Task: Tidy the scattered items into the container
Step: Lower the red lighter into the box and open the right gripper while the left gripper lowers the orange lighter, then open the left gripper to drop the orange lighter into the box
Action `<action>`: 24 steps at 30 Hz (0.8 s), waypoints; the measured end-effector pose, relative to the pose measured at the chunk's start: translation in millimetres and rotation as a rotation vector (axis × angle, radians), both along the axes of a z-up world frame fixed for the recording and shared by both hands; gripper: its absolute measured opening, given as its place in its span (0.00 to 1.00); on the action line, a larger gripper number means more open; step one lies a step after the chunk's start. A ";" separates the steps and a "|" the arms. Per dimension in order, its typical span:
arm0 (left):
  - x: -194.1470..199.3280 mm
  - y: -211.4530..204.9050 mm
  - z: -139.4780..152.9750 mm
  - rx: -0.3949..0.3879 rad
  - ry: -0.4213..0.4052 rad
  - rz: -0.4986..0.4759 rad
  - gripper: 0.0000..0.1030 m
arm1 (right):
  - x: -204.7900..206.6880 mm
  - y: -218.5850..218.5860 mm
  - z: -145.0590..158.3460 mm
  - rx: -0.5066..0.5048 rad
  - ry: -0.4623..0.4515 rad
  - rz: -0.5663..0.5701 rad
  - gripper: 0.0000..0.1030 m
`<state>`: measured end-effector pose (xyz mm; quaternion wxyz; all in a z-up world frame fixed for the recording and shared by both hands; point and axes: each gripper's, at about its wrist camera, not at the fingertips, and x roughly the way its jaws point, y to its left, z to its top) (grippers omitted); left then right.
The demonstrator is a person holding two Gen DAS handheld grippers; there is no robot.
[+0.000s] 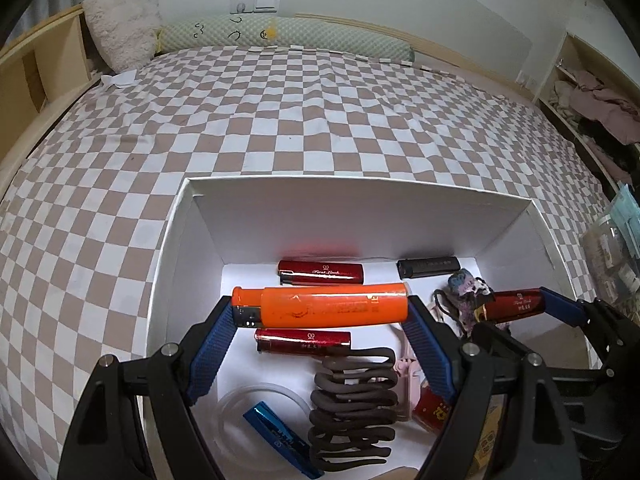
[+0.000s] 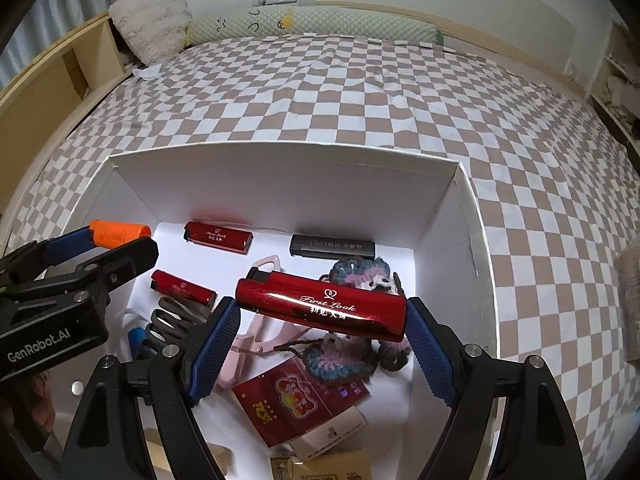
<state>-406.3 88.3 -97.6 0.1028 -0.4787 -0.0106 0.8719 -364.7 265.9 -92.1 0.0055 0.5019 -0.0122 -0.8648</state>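
White box (image 1: 188, 240) on checkered bed (image 1: 280, 120)

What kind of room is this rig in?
Almost certainly a bedroom. The white box sits on a bed with a checkered sheet, a long bolster pillow and fluffy cushion lie at the head, and clothes fill a side shelf.
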 end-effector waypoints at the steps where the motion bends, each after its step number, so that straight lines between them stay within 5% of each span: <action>1: -0.8 0.1 -0.6 -0.004 -0.003 -0.001 0.81 | 0.4 1.7 -1.1 -0.005 -0.005 -0.002 0.80; 12: -3.6 4.7 -5.0 -0.034 -0.019 -0.013 0.81 | -0.8 2.3 -9.6 0.001 -0.038 -0.018 0.81; 15: -3.6 5.6 -5.1 -0.035 -0.018 -0.015 0.81 | 0.3 2.5 -9.0 0.000 -0.032 -0.018 0.94; 24: -6.1 3.5 -9.5 -0.029 -0.043 -0.009 0.81 | 1.0 3.8 -9.1 -0.013 -0.029 -0.023 0.96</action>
